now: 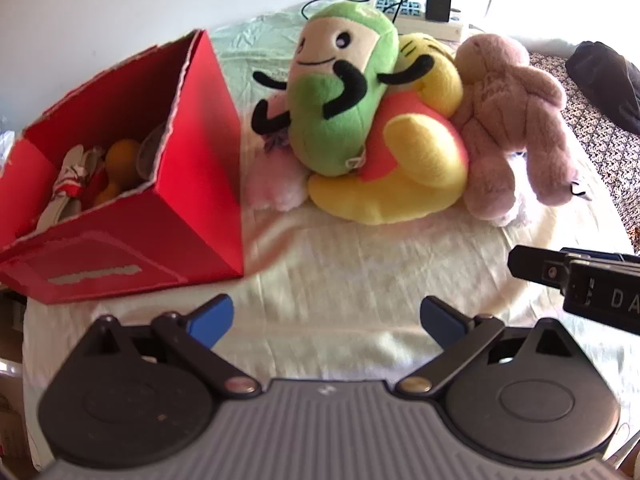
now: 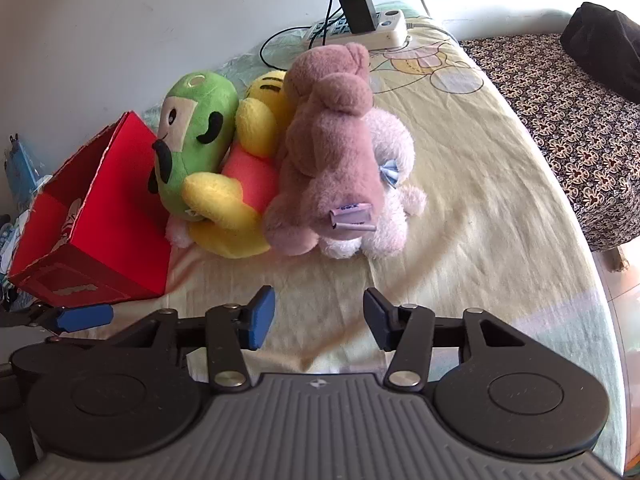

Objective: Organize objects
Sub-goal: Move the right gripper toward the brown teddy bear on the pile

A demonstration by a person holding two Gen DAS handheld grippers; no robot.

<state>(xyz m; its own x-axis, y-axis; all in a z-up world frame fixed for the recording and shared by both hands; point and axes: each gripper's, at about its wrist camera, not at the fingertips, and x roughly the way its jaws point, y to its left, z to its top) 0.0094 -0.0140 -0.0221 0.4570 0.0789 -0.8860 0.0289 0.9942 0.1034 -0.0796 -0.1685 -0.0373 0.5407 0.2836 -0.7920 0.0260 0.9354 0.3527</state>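
The red box (image 1: 132, 184) at left already holds small items, four plush toys (image 1: 344, 96) remain piled just right of it, and the left gripper (image 1: 326, 318) and right gripper (image 2: 318, 316) hover near, both open and empty.

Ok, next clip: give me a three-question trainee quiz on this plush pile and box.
1. True or false: the red box is empty.
2. Which plush lies on top of the yellow plush? A) green plush B) white plush
3. Is either gripper, left gripper or right gripper, holding anything?

Key: 1 false, items lie inside. 2 A. 3 No, both open, nothing between the fingers.
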